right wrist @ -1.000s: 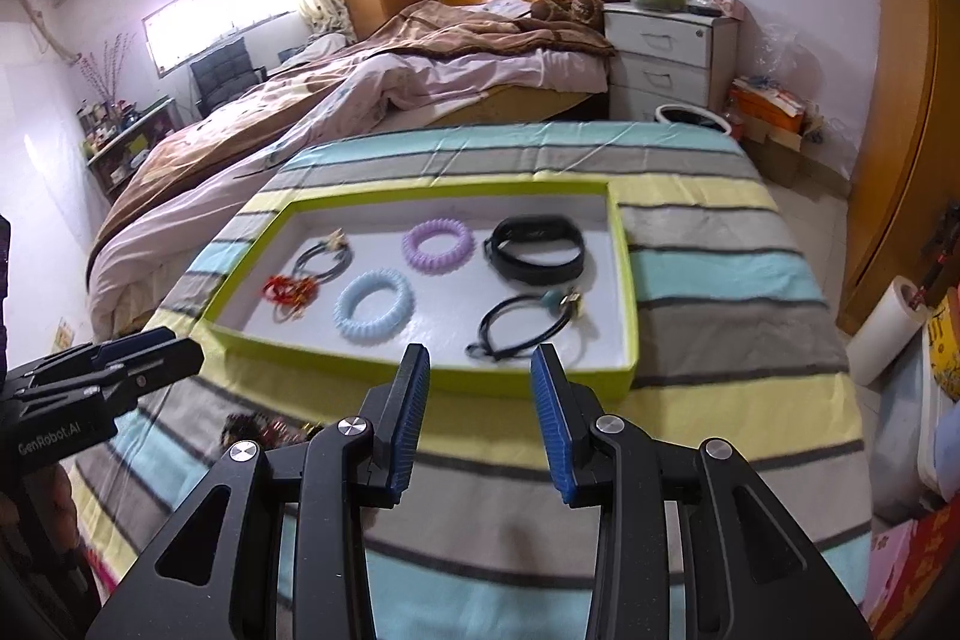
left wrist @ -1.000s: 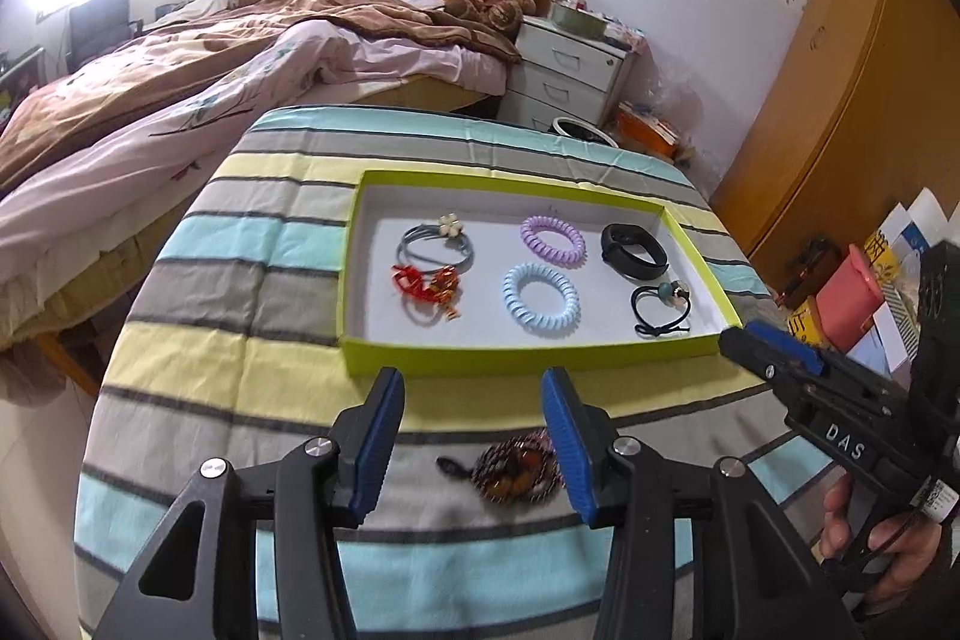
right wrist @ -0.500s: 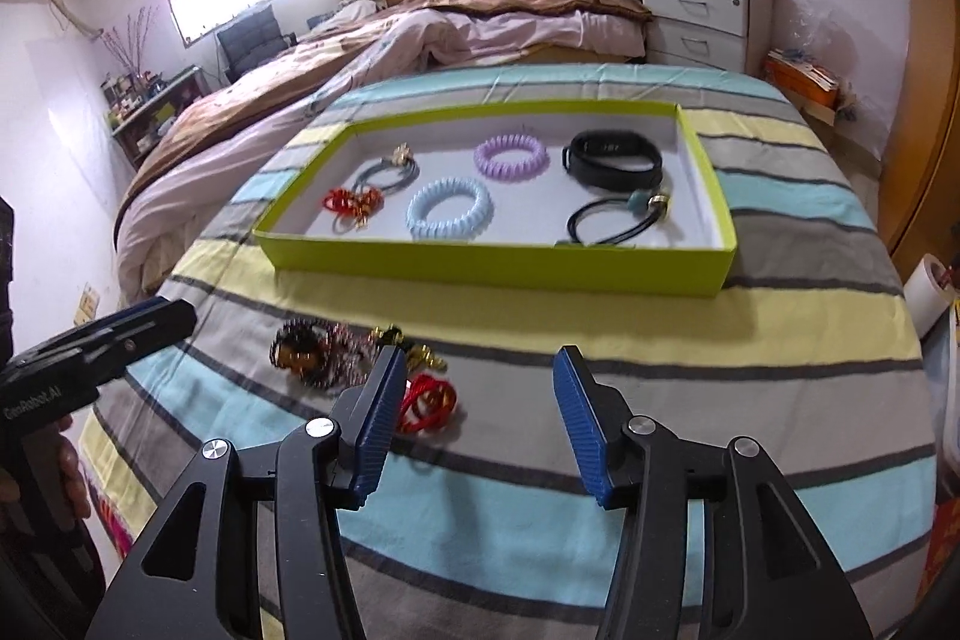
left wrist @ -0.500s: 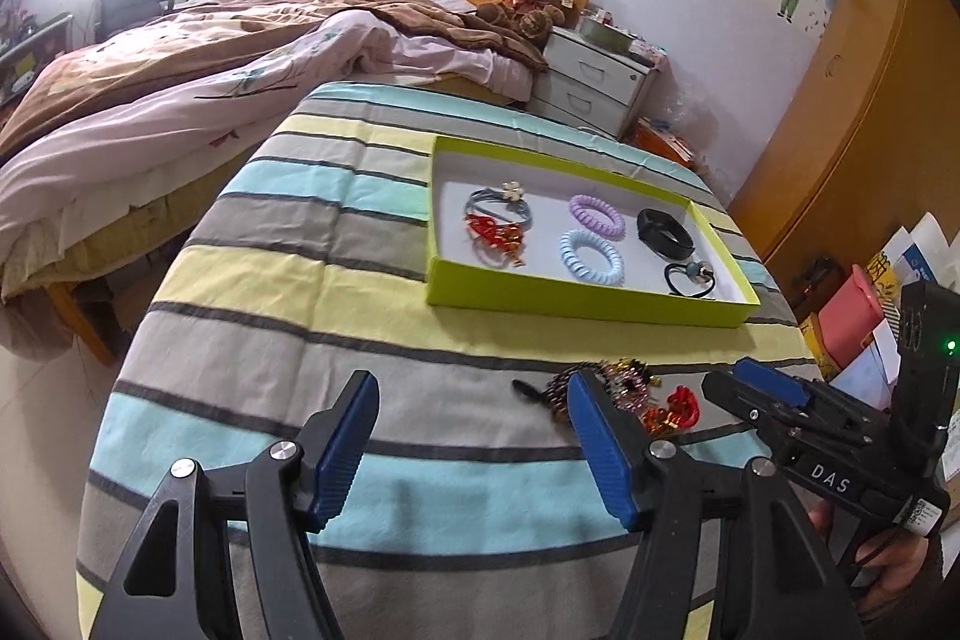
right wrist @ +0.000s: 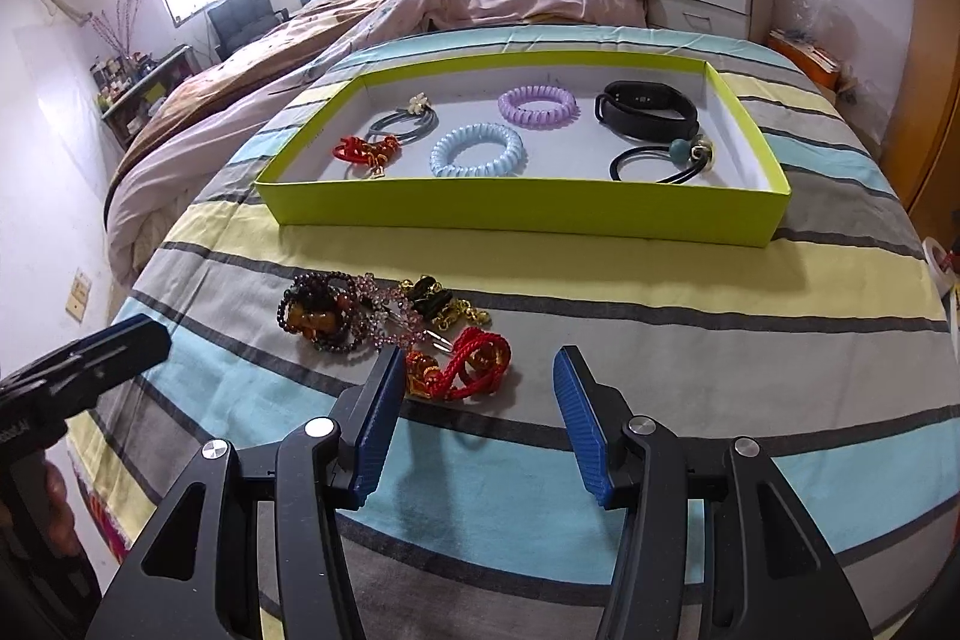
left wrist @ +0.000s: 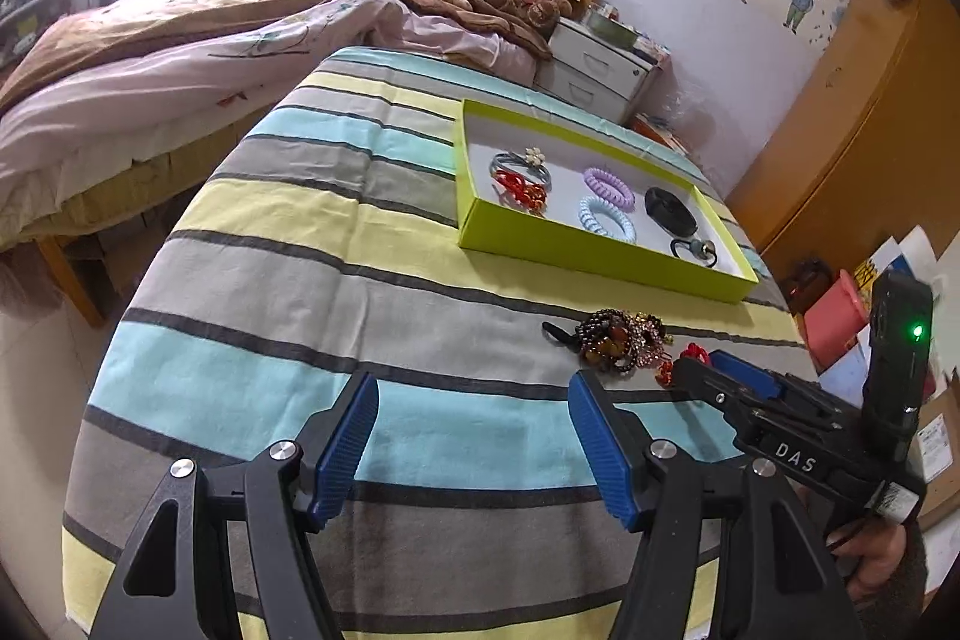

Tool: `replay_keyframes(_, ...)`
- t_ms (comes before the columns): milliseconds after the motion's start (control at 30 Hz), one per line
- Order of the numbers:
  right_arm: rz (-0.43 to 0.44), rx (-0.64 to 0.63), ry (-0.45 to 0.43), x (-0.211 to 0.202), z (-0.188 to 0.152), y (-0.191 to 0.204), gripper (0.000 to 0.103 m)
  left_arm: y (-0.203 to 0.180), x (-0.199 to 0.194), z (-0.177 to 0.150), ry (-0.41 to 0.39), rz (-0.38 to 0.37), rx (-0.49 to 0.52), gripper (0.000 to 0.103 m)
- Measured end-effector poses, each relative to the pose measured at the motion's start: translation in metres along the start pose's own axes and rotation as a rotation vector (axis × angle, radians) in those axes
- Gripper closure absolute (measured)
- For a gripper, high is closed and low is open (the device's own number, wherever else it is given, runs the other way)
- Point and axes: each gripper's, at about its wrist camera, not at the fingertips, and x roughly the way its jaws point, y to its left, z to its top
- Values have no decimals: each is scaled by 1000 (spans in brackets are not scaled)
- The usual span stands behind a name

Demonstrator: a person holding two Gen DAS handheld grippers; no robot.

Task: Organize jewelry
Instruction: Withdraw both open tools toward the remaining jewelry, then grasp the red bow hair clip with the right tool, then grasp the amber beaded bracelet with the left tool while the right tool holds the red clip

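Now | red cord bracelet [right wrist: 465, 364] long axis crosswise | both grippers [right wrist: 474, 421] [left wrist: 474, 445] just widened, empty

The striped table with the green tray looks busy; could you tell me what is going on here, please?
A person is sorting jewelry with handheld tongs. Both the left tongs and the right tongs are open and empty. The shallow lime-green cardboard tray already holds hair ties and bands. A tangled pile of dark beaded bracelets and a red braided cord bracelet lie on the cloth before it.
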Motion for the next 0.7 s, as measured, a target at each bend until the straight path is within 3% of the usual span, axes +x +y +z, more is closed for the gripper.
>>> replay_keyframes(333, -34, 6, -13, 1, -3, 5, 52, 7, -1, -3, 19, -28, -27, 38)
replay_keyframes(400, -33, 7, -16, 0, -3, 5, 67, 6, 0, -3, 24, -28, -22, 38)
replay_keyframes(533, -33, 2, -24, -2, -5, 5, 76, 0, 4, -3, 34, -33, -11, 38)
replay_keyframes(700, -35, -3, -39, -7, -8, 4, 78, -6, 7, -1, 39, -46, 8, 38)
